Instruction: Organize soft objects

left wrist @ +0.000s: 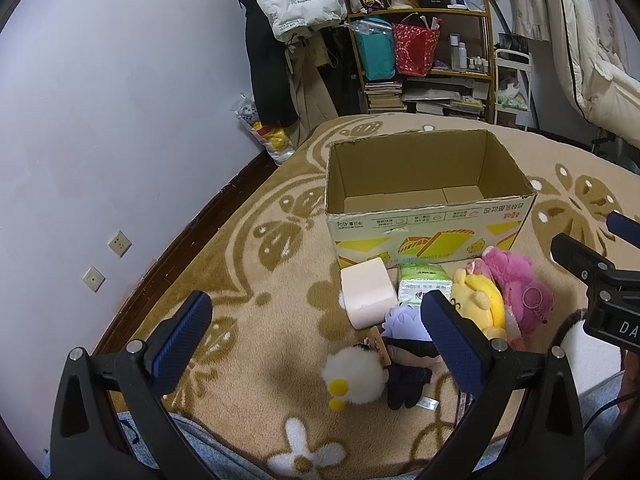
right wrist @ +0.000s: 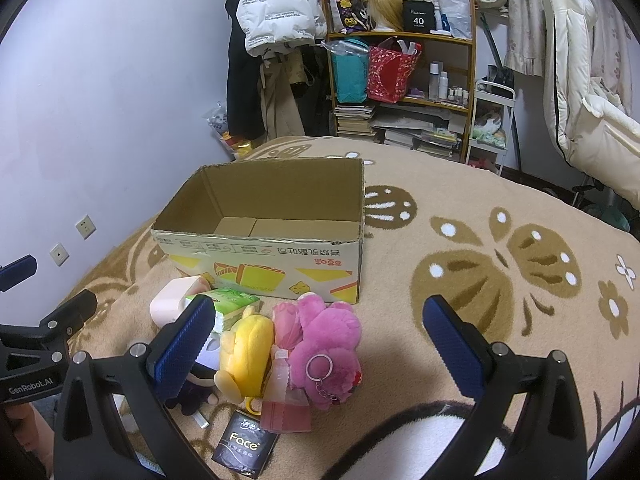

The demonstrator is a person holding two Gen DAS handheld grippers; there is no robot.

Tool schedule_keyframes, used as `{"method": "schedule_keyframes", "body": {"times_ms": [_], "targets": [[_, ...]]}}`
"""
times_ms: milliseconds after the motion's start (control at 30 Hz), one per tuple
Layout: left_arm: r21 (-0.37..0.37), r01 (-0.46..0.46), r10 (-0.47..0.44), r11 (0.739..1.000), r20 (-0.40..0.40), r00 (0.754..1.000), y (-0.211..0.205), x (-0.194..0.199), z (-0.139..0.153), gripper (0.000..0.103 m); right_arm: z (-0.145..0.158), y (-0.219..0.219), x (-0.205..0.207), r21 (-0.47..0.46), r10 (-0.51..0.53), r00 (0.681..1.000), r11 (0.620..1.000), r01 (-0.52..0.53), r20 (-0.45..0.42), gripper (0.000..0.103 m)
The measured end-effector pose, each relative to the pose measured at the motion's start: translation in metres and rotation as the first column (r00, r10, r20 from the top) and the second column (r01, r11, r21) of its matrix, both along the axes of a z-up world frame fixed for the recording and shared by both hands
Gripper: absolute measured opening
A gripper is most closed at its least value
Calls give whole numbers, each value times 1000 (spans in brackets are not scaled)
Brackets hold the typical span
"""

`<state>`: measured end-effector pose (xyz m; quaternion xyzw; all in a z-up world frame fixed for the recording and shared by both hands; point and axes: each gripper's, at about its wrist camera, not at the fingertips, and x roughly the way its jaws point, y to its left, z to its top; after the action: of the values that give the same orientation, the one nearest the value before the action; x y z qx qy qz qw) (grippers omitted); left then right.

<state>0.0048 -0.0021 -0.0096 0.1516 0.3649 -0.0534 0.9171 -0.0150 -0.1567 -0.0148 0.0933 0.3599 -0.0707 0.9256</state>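
Room: your soft blanket (right wrist: 500, 208) – shelf (right wrist: 404, 80) behind.
Toys: pile (right wrist: 320, 340) just before the empty box (right wrist: 264, 256).
Grippers: your left gripper (left wrist: 316, 340) and right gripper (right wrist: 316, 344) – both wide apart, holding nothing.
Right view only: black Face pack (right wrist: 244, 446).

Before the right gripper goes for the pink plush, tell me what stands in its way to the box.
Nothing visible does. The pink plush lies on the blanket directly in front of the cardboard box, whose top is open and which looks empty. The right gripper is open above it.

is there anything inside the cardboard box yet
No, the cardboard box shows only its bare floor flaps, and the pink plush lies outside it on the blanket.
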Motion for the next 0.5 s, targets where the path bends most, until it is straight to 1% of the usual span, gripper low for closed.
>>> {"method": "schedule_keyframes", "body": {"times_ms": [500], "targets": [[7,2,-2,1000,-4,1000,-2,0,-2,103,0,2,0,-1,-2,1000,1000,2,0,103]]}}
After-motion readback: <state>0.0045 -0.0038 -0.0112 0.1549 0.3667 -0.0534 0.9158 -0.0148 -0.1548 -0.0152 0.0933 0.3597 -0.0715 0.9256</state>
